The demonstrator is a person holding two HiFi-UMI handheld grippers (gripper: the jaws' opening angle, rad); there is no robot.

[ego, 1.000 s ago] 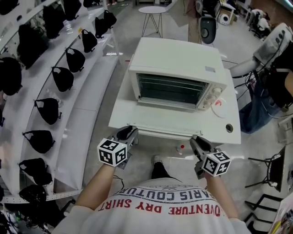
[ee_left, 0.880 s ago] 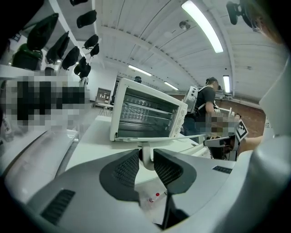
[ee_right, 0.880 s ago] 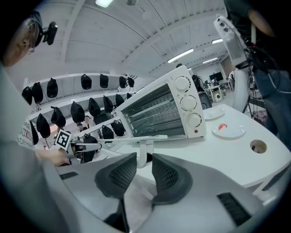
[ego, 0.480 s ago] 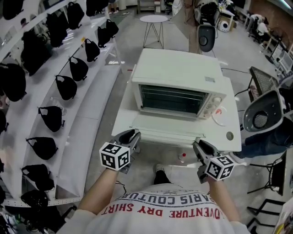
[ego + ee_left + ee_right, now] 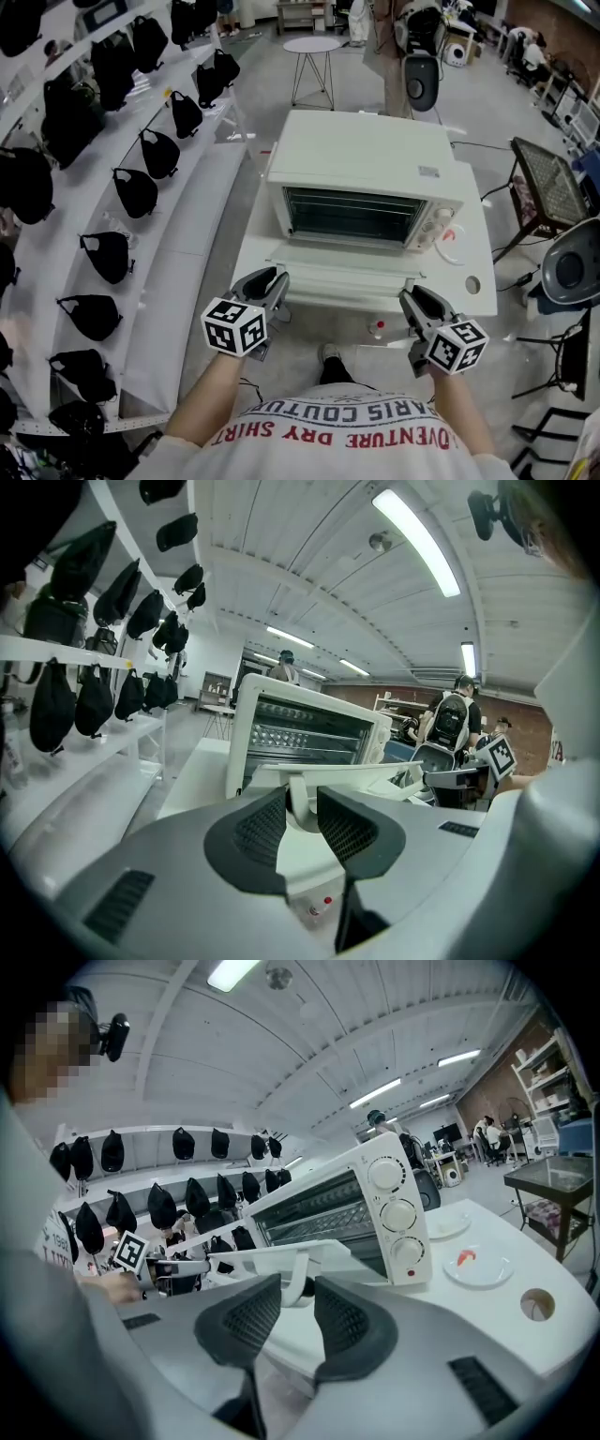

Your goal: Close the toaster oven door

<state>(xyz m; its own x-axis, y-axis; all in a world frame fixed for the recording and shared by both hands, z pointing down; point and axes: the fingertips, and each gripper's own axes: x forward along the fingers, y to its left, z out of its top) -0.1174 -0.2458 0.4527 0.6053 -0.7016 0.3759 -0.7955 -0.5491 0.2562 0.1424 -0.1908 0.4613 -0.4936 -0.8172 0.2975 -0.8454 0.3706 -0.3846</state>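
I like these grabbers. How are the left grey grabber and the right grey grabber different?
The left grey gripper pinches one curved end of the white door handle; the right grey gripper has the other end between jaws that are opening. The left is nearer the black bags, the right nearer the round white knobs. Both sit at the open white oven door's front edge.
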